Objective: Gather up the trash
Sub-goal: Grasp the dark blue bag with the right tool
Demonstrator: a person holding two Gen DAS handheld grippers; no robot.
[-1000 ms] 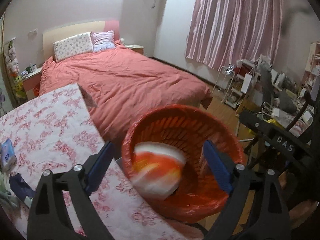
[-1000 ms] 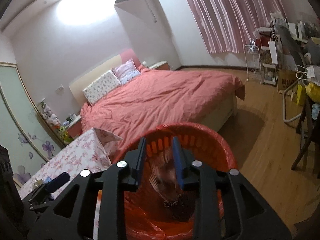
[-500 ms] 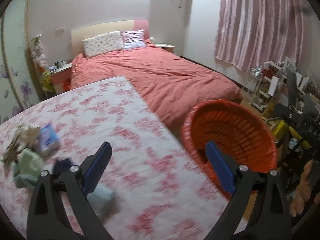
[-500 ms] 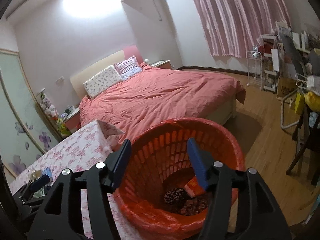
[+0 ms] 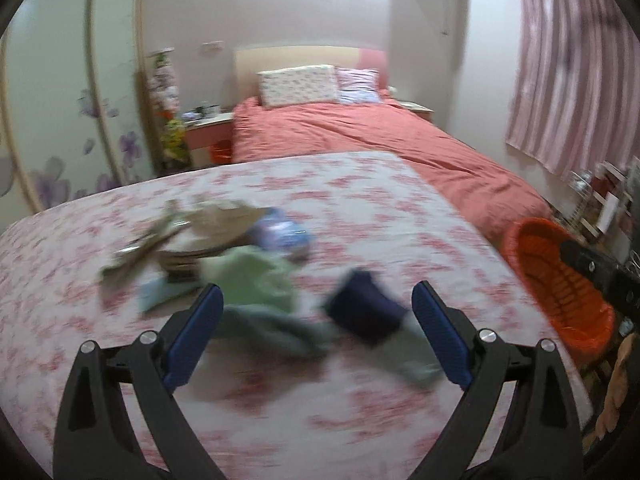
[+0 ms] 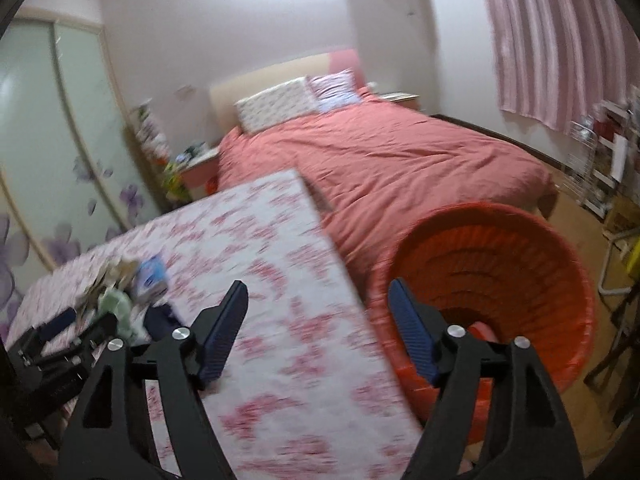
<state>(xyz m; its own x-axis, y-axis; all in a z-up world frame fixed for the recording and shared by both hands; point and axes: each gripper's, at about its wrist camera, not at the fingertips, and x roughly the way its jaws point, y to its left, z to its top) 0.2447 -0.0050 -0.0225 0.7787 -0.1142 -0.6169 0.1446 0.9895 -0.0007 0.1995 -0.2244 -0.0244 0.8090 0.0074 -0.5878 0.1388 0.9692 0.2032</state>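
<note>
Left wrist view: left gripper (image 5: 316, 312) jaws spread wide, nothing between the pads, hovering over the table (image 5: 360, 208) with the pink floral cloth. Whole frame is motion-blurred. Trash pile sits just ahead: pale green crumpled piece (image 5: 252, 276), dark navy item (image 5: 364, 308), blue-white packet (image 5: 284, 236), tan papery scraps (image 5: 208, 224) and a grey-green piece (image 5: 280, 328) running under the jaw line. What each piece actually is can't be made out through the blur. Orange basket (image 5: 552, 276) stands off the table's right edge, partly covered by the black body of the right gripper (image 5: 600, 276), which is cut off by the frame. Red bed (image 5: 360, 140) behind.

Right wrist view: right gripper (image 6: 318, 324) jaws opening, already well apart, nothing between them; it sits over the table edge (image 6: 320, 232). Orange basket (image 6: 500, 272) is on the floor just right of the table, its bottom mostly hidden by the right finger; a bit of orange-white trash (image 6: 484, 332) shows inside. The trash pile (image 6: 120, 292) is far left on the table, small and blurred, with the left gripper's body (image 6: 60, 344) beside it, cut off at the edge.
</note>
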